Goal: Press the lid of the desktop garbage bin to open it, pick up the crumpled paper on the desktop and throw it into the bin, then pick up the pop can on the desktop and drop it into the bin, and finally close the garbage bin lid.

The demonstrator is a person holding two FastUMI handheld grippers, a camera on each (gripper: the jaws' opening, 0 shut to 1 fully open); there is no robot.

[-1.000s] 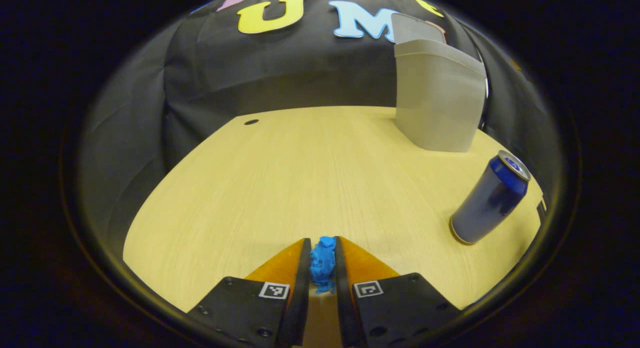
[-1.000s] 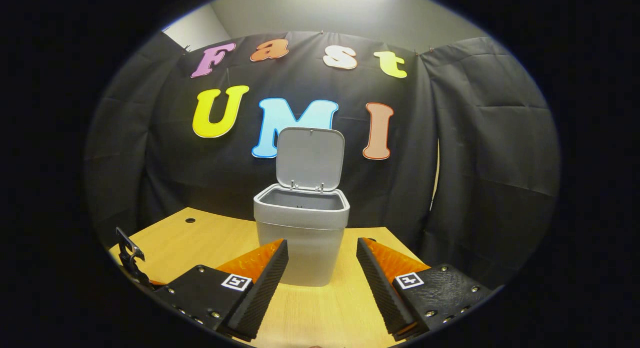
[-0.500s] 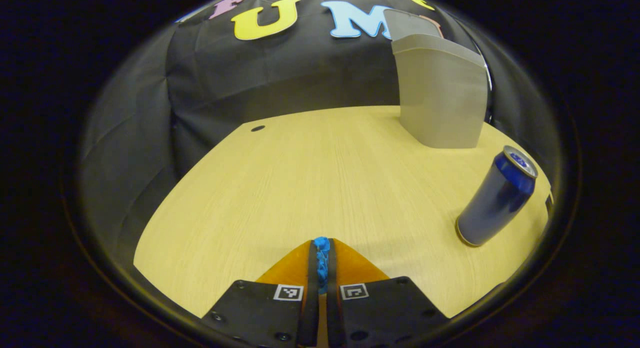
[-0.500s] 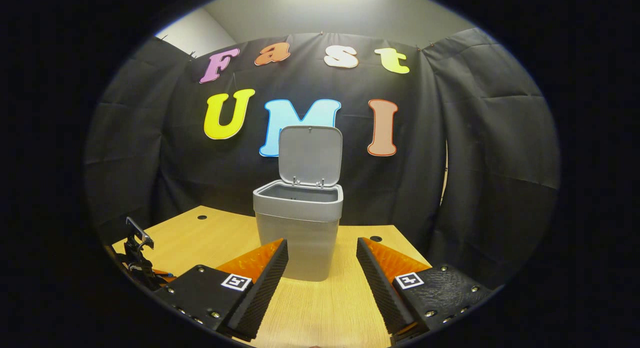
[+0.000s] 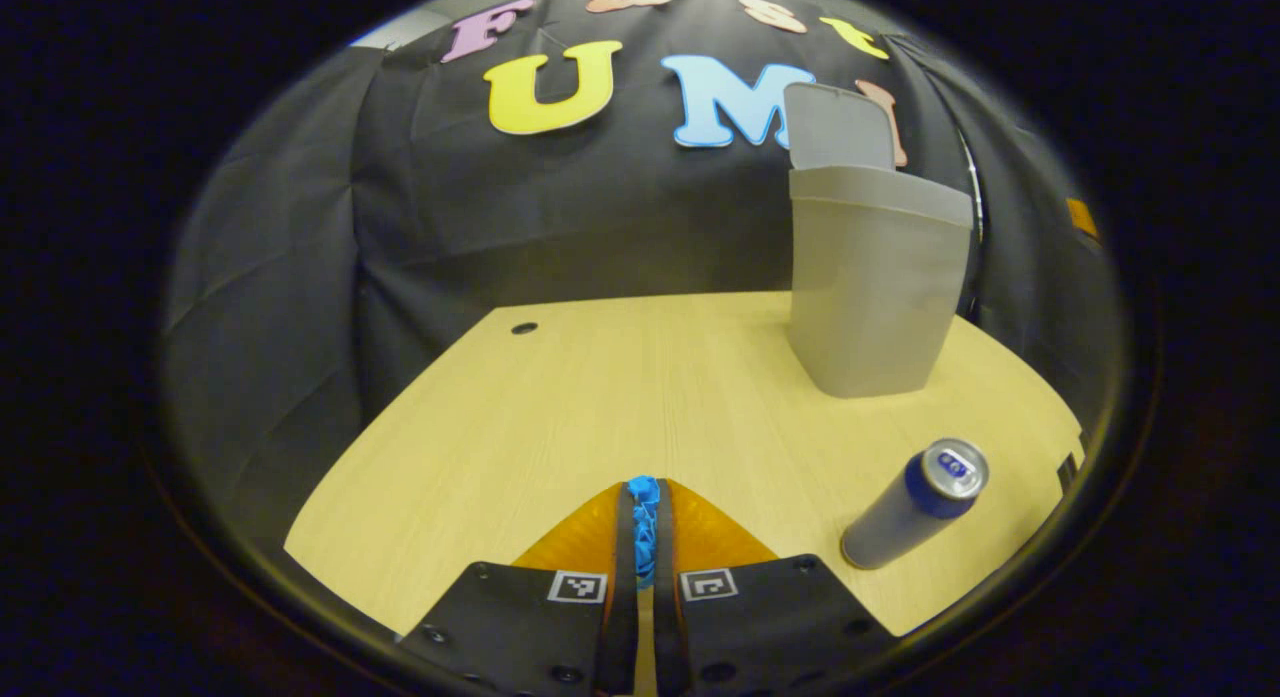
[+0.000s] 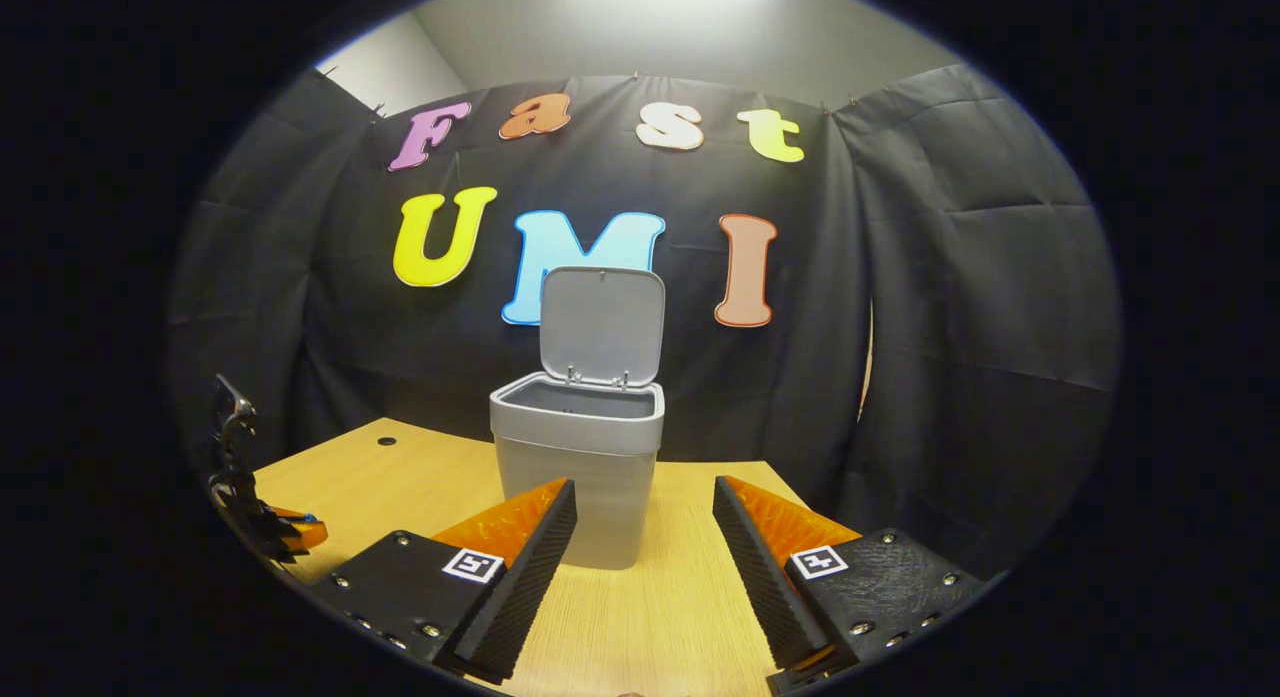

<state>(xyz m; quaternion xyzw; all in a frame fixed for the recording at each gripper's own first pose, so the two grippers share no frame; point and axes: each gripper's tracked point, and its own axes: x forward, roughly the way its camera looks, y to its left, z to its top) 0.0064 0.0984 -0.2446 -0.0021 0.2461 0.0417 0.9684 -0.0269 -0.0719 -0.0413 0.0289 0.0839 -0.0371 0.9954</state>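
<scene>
Carrying the crumpled paper to the bin is the step in hand, judging by the layout. The desktop point(image 5: 620, 397) is the biggest surface: a wide bare stretch lies between the left gripper point(image 5: 645, 537) and the bin point(image 5: 870, 287), so the transit lane looks clear. The table edges curve off at the left and the near right; the booth wall stands just behind the bin, leaving little overshoot room past it.

The bin sits at the far right of the desk in the left gripper view, centred in the right gripper view point(image 6: 580, 457). Its lid point(image 6: 602, 322) stands upright at the back, mouth open. Best approach: lift above rim height first, come in over the front rim, release only once over the opening. The upright lid is a backstop, and bumping it could knock it shut.

The pop can point(image 5: 915, 502) stands upright near the right table edge, well apart from the bin. A swing right should pass above it; a clip could tip it off the edge.

The right gripper point(image 6: 645, 537) hangs in front of the bin with jaws wide apart, holding nothing; it could crowd the drop.

The left gripper's jaws are clamped on the crumpled paper point(image 5: 643, 522), a thin sliver squeezed between the fingers.
</scene>
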